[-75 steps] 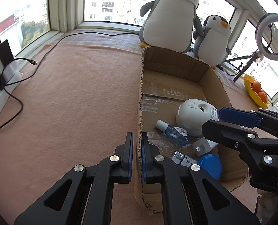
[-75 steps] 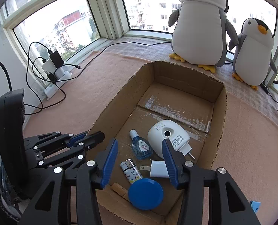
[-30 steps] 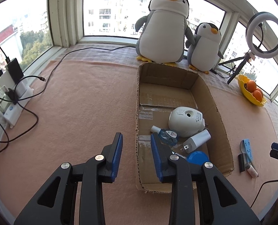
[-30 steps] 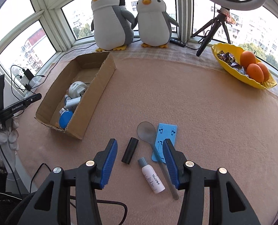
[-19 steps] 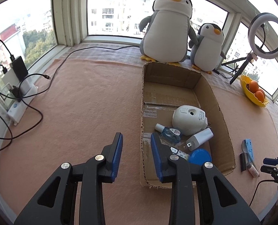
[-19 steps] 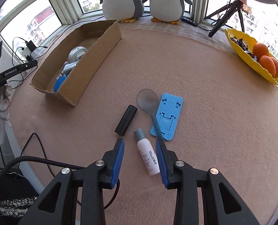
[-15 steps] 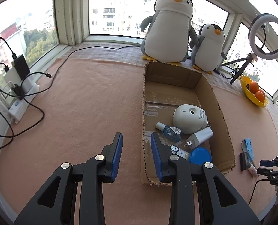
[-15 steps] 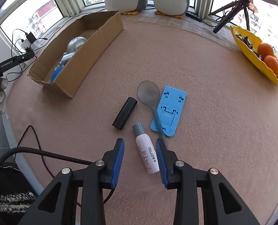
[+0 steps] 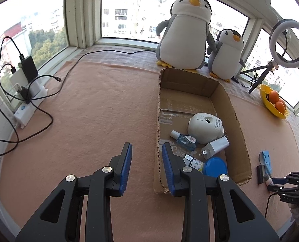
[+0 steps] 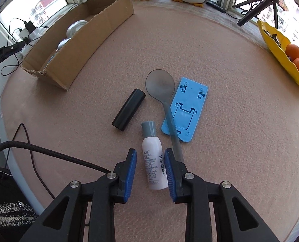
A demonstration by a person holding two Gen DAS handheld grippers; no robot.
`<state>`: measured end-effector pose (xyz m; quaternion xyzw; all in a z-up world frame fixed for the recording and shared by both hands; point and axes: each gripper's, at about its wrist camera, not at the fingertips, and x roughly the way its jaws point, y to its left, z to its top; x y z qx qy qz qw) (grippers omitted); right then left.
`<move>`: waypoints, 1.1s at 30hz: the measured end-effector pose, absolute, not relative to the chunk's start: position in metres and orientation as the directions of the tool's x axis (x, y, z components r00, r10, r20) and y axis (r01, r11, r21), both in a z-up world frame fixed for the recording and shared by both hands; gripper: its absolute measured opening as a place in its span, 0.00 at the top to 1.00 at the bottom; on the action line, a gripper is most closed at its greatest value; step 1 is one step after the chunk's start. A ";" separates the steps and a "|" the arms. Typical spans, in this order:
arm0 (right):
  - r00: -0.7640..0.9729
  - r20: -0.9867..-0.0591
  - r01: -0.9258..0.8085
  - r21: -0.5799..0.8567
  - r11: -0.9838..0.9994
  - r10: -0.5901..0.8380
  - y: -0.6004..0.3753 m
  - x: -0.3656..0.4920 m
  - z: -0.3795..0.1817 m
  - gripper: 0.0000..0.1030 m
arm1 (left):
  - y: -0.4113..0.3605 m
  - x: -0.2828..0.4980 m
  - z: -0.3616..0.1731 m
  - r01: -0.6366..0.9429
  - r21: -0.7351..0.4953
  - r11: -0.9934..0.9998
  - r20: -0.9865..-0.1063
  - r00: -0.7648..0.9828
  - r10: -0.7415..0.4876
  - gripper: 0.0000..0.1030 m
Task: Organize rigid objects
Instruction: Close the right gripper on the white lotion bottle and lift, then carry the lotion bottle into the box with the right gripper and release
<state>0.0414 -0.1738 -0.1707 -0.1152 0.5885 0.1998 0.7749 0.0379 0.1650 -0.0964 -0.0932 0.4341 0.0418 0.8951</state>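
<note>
Right tongs [image 10: 150, 172] angled steeply down, closing around a small white plastic bottle with a grey cap [image 10: 153, 157].
The bottle lies near the bench's front edge, pads not yet pressing. Left tongs [image 9: 146, 165] hover spread, empty, beside the open cardboard box [image 9: 239, 133].

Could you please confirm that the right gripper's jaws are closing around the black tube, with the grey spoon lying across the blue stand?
Not quite: the right gripper has the white bottle between its closing jaws, as the right wrist view shows. The black tube lies apart. The grey spoon does lie across the blue stand.
</note>
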 end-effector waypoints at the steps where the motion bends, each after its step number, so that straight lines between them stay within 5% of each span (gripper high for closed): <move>1: 0.224 -0.959 -0.446 0.057 0.893 0.173 -0.174 0.041 -0.172 0.76 | 0.165 0.038 -0.096 -0.155 -0.131 0.979 -0.785 0.620 -0.006 0.72; 14: 0.250 -0.951 -0.405 0.066 0.912 0.180 -0.172 0.039 -0.172 0.83 | 0.164 0.038 -0.098 -0.156 -0.136 0.978 -0.787 0.617 -0.011 0.72; 33: 0.495 -0.819 -0.407 0.076 0.910 0.290 -0.123 0.061 -0.082 0.82 | 0.162 0.048 -0.108 -0.144 -0.150 0.978 -0.795 0.606 -0.032 0.72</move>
